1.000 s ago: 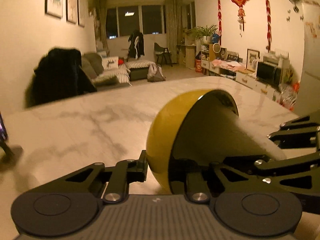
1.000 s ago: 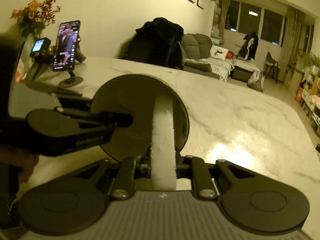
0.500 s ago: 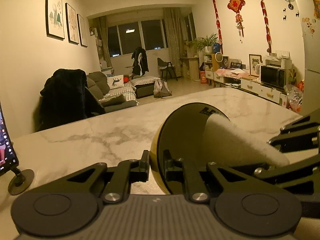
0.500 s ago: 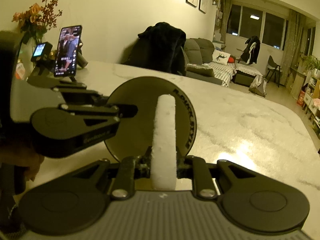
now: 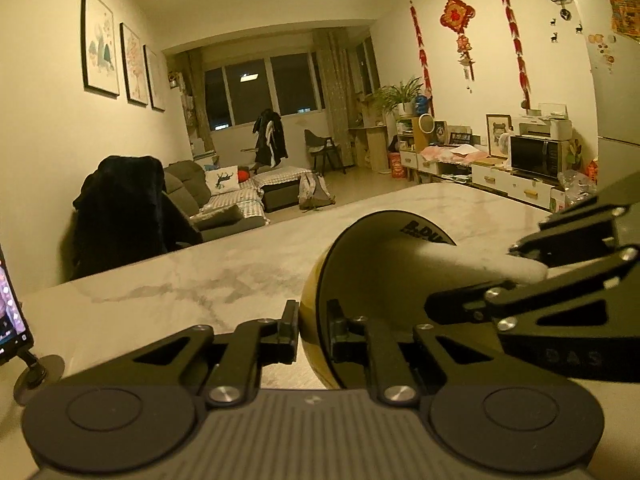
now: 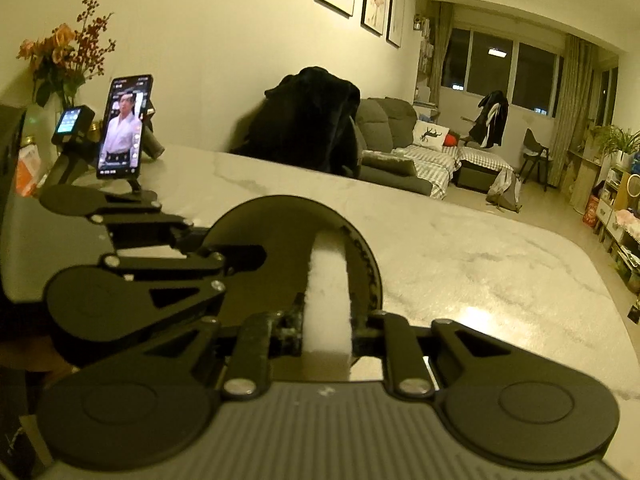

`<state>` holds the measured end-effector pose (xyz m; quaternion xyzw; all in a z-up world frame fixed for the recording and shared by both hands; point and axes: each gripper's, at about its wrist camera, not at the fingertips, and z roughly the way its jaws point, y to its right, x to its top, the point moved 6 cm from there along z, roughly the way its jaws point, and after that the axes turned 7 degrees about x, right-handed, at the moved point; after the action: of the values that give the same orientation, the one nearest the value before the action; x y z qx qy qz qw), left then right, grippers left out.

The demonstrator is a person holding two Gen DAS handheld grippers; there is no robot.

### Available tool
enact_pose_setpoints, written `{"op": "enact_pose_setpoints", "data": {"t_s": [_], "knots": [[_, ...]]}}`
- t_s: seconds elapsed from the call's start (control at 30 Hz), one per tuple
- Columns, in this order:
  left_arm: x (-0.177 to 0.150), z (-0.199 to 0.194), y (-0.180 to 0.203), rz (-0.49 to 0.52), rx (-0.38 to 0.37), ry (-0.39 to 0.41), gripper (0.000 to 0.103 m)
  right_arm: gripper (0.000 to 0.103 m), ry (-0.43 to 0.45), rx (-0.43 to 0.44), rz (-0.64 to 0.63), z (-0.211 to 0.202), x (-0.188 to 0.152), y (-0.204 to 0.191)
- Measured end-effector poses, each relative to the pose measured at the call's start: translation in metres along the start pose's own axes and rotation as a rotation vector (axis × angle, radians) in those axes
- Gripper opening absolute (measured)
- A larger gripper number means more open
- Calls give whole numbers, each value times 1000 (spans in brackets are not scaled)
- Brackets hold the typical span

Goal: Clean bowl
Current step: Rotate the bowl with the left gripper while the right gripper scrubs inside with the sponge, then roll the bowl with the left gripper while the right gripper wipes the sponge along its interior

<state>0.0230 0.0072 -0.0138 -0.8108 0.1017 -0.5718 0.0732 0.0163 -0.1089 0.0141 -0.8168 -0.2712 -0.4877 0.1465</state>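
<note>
Yellow outside, dark glossy inside: the bowl (image 5: 360,280) is tipped on edge just ahead of the left tongs (image 5: 313,334), whose jaws are clamped on its rim, one pad on the yellow wall, the other inside. The mouth faces the right tongs (image 6: 325,334), and those are squeezed together on a white sponge (image 6: 328,300). The sponge sticks out fwd of the fingertips into the bowl w/ its far end against the inner wall, near the printed lettering.

Step in hand, as I read it: wiping the inside. To do it well:
- Keep the rim grip firm; it's a thin edge hold, so hard sponge pressure could lever the bowl out of the jaws.
- Sweep the sponge around the whole inner wall incl. the base, not one strip.
- Push toward the wall the left pads back up, so the bowl doesn't twist.
- Whether any dirt is left, can't tell; the interior is too dark.

Around: marble table (image 6: 460,248) under both tongs, bare in front. Phone on a stand (image 6: 122,128) sits well to the left of and beyond the left tongs, w/ a small lit device (image 6: 69,120) and flowers (image 6: 66,56) near it. A chair draped w/ a dark coat (image 6: 312,120) stands at the far edge.

In the way: mainly the two linkages crowding each other at the bowl mouth; the phone stand only matters if the left tongs swing wide.
</note>
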Motion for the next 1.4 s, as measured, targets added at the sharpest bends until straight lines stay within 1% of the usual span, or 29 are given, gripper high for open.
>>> {"op": "enact_pose_setpoints", "data": {"t_s": [0.03, 0.2, 0.3, 0.33, 0.37, 0.43, 0.47, 0.5, 0.57, 0.63, 0.67, 0.7, 0.8, 0.93, 1.03, 1.17, 1.27, 1.4], "knots": [[0, 0, 1, 4, -2, 1, 15, 18, -13, -5, -3, 3, -2, 0], [-3, 0, 5, -18, -6, -17, 27, 18, -39, -14, 8, 7, -10, 1], [-9, 5, 6, -58, -9, -58, 29, 18, -45, -20, 11, 7, -14, 3], [-11, 8, 7, -77, -20, -84, 29, 18, -46, -15, 15, 7, -15, 3], [-11, 9, 6, -90, -30, -93, 29, 18, -48, -13, 14, 6, -15, 2], [-11, 10, 6, -114, -49, -108, 28, 18, -55, -12, 10, 7, -18, 0], [-10, 9, 6, -114, -44, -100, 25, 18, -57, -12, 10, 7, -19, 0], [-8, 7, 6, -95, -21, -89, 19, 18, -58, -7, 11, 7, -20, -1], [-5, 5, 4, -55, 25, -65, 12, 18, -56, 25, 20, 4, -19, -5], [0, 2, 1, -47, 34, -40, 7, 18, -57, 55, 21, 2, -17, -9], [3, 0, 1, -23, 41, -28, 6, 18, -58, 58, 20, 3, -16, -11], [5, -1, 3, 6, 44, -14, 6, 18, -58, 59, 18, 3, -15, -12], [6, -4, 8, 49, 49, 9, 7, 20, -55, 49, 4, 5, -12, -15], [3, -4, 8, 49, 43, 15, 7, 21, -37, 42, 7, 5, -10, -12], [1, -2, 7, 47, 39, 9, 7, 21, -2, 38, -10, 3, -8, -11], [4, 2, 8, 47, 35, 4, 7, 21, 45, 49, -2, 2, -4, -9], [3, 2, 9, 48, 33, 4, 8, 19, 43, 60, 9, 8, -2, -7], [2, 3, 7, 42, 30, 0, 9, 18, 61, 50, 9, 7, -1, -6]]}}
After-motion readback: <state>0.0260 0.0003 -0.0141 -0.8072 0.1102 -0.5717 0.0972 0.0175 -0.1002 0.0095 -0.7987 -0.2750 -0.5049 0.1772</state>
